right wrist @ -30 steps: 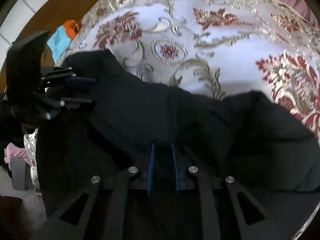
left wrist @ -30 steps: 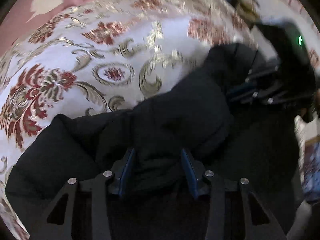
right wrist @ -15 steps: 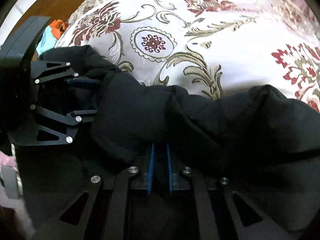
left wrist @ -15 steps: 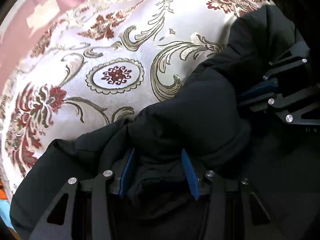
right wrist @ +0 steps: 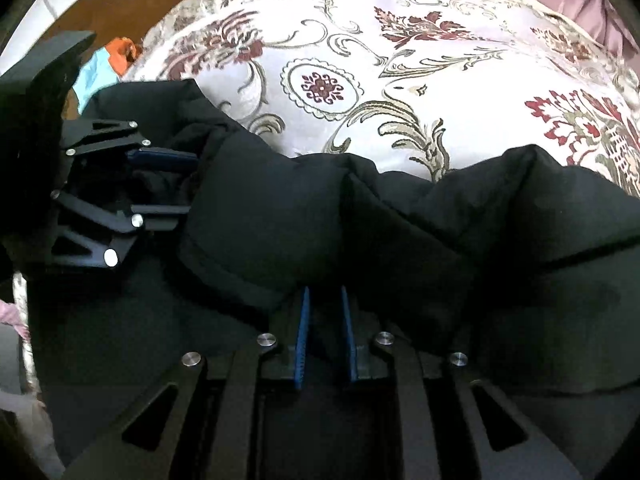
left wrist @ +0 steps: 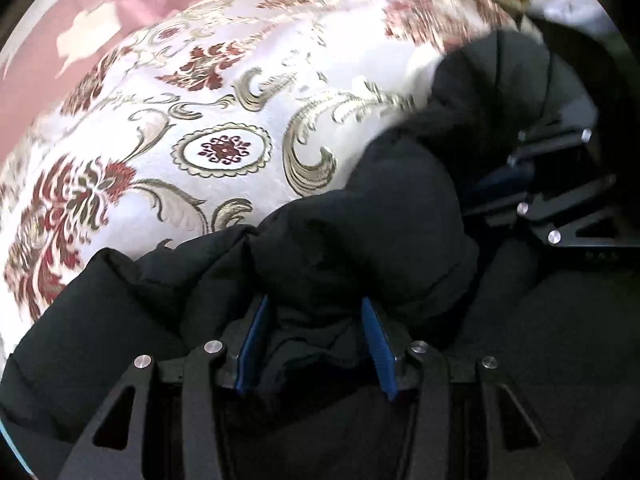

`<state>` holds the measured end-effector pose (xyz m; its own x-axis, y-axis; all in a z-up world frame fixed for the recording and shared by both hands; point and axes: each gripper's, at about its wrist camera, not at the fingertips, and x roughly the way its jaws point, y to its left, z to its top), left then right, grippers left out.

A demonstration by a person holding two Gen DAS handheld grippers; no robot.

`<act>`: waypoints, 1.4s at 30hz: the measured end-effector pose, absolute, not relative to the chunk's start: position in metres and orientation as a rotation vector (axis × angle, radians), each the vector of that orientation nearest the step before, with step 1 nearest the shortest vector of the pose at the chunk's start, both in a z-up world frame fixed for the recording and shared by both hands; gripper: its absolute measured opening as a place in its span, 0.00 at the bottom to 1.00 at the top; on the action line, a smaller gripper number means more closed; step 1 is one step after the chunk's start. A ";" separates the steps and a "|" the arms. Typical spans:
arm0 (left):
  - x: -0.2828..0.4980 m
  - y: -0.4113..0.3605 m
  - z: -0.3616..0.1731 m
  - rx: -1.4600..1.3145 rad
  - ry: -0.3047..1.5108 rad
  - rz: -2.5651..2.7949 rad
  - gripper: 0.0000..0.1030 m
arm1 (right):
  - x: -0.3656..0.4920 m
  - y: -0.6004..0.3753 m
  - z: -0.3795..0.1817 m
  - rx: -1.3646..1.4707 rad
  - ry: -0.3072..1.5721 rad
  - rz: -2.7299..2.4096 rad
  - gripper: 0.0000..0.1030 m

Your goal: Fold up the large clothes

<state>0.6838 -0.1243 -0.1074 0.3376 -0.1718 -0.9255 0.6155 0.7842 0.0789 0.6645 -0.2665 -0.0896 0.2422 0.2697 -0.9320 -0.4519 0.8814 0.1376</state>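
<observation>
Left gripper [left wrist: 316,340] clamps thick fold of black coat [left wrist: 380,220]; right gripper [right wrist: 325,336] opening, cloth between fingers. Both sank toward bedspread [left wrist: 224,92]: fold landing.

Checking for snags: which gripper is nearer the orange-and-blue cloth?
Left. The left gripper sits just below the cloth; the right gripper, jaws opening with the jacket between them, is farther along the bed.

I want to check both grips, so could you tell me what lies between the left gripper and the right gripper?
A bunched ridge of the black coat spans from the left gripper to the right gripper, whose jaws are opening with fabric between them, over the floral bedspread; the right wrist view shows it.
</observation>
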 end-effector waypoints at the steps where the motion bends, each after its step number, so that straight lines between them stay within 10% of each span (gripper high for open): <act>1: 0.682 -0.127 -0.110 0.479 1.109 -0.527 0.44 | 0.665 -0.262 -0.092 -0.199 1.221 0.487 0.13; 12: 0.666 -0.120 -0.084 0.443 1.008 -0.390 0.59 | 0.641 -0.259 -0.066 -0.258 1.083 0.412 0.20; 16: 0.654 -0.112 -0.071 0.409 0.948 -0.340 0.71 | 0.626 -0.258 -0.054 -0.289 1.036 0.385 0.41; 24: 0.625 -0.082 -0.042 0.241 0.827 -0.270 0.84 | 0.602 -0.265 -0.024 -0.284 0.928 0.291 0.53; 33: 0.591 -0.067 -0.014 0.182 0.742 -0.224 0.97 | 0.576 -0.283 0.017 -0.211 0.805 0.194 0.97; 42: 0.532 -0.046 0.021 0.068 0.675 -0.194 0.98 | 0.527 -0.296 0.051 -0.097 0.719 0.093 0.98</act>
<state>0.5321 -0.0459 0.0213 0.7633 -0.1559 -0.6270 0.2002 0.9797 0.0001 0.5270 -0.2960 0.0510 0.7488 0.0519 -0.6608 -0.1185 0.9913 -0.0565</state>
